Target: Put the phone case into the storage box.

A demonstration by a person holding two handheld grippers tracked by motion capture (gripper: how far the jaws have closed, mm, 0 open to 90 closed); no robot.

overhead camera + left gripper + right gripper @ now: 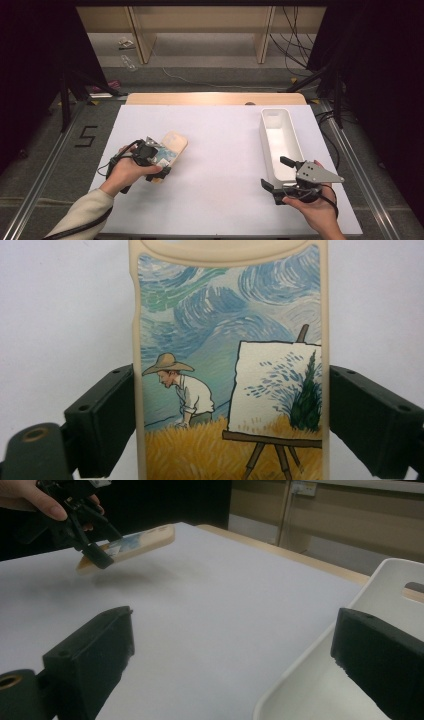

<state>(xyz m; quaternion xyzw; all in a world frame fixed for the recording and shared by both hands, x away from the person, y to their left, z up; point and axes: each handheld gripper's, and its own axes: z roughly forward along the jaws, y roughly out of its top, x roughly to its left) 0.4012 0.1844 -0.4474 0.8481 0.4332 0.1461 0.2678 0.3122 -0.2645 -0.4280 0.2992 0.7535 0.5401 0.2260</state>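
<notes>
A beige phone case [173,144] printed with a painter, an easel and a swirling blue sky is clamped by its long sides in my left gripper [158,158], which is shut on it. The left gripper view has the case [230,365] upright between both jaws of that gripper [230,427]. From the right gripper view the case [137,541] hangs tilted a little above the table, a shadow beneath it. My right gripper [277,173] is open and holds nothing, its jaws astride the near left wall of a white oblong bin [265,146].
A white sheet [220,165] covers the table; a wooden strip [215,98] runs along its far edge. The bin [300,677] lies lengthwise at the right and looks empty. Metal rails flank the table. Shelving and loose cables stand beyond it.
</notes>
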